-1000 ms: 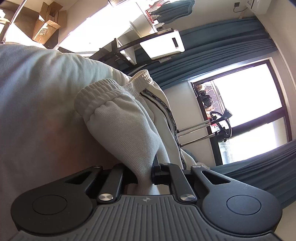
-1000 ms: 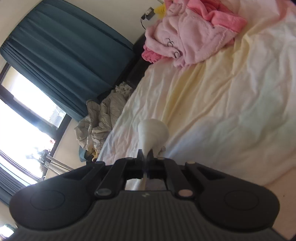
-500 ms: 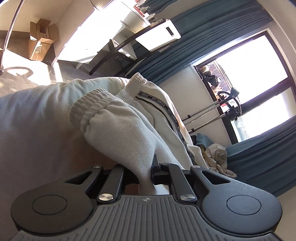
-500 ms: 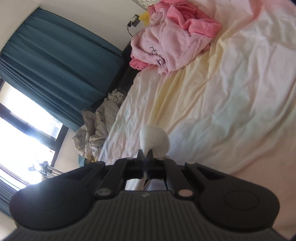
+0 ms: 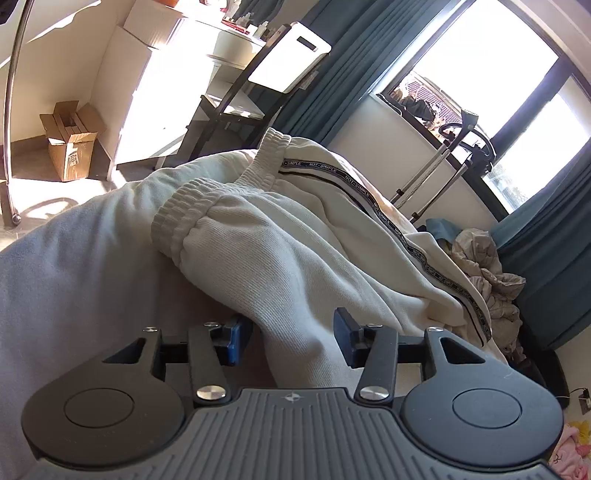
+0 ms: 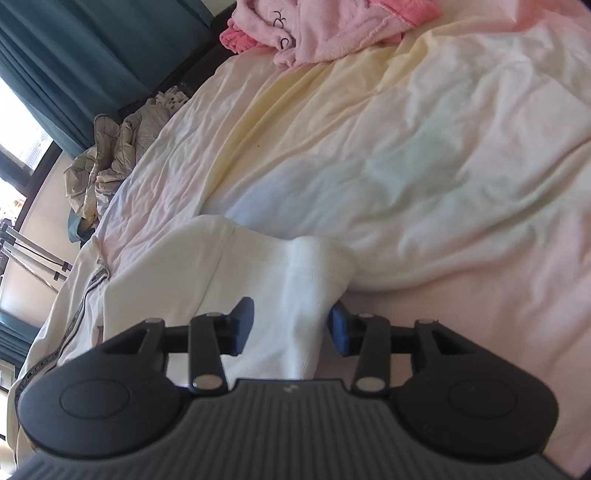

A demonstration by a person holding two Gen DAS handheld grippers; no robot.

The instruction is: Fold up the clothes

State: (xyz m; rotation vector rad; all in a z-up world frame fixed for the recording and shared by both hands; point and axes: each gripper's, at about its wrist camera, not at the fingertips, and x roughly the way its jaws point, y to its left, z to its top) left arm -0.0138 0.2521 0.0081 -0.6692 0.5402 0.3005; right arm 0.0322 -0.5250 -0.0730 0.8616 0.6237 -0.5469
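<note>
Cream sweatpants [image 5: 295, 240] with a lettered black side stripe lie on the bed. In the left wrist view a ribbed cuff [image 5: 184, 218] sits ahead, and the leg runs back between my fingers. My left gripper [image 5: 288, 336] is open, its blue pads standing apart on either side of the leg. In the right wrist view the same cream sweatpants [image 6: 207, 273] lie flat on the pale sheet [image 6: 424, 155]. My right gripper [image 6: 291, 321] is open, with a fold of the white fabric between its pads.
A pink garment [image 6: 332, 29] lies at the far end of the bed. A crumpled beige heap [image 6: 118, 147] sits by the teal curtains [image 6: 92, 55]. A cardboard box [image 5: 70, 144], a black rack [image 5: 229, 107] and a window [image 5: 517, 92] are beyond the bed edge.
Both grippers have opened and let go of the sweatpants. The garment has come down from hanging onto the bed, and both cameras now sit lower over the sheet.
</note>
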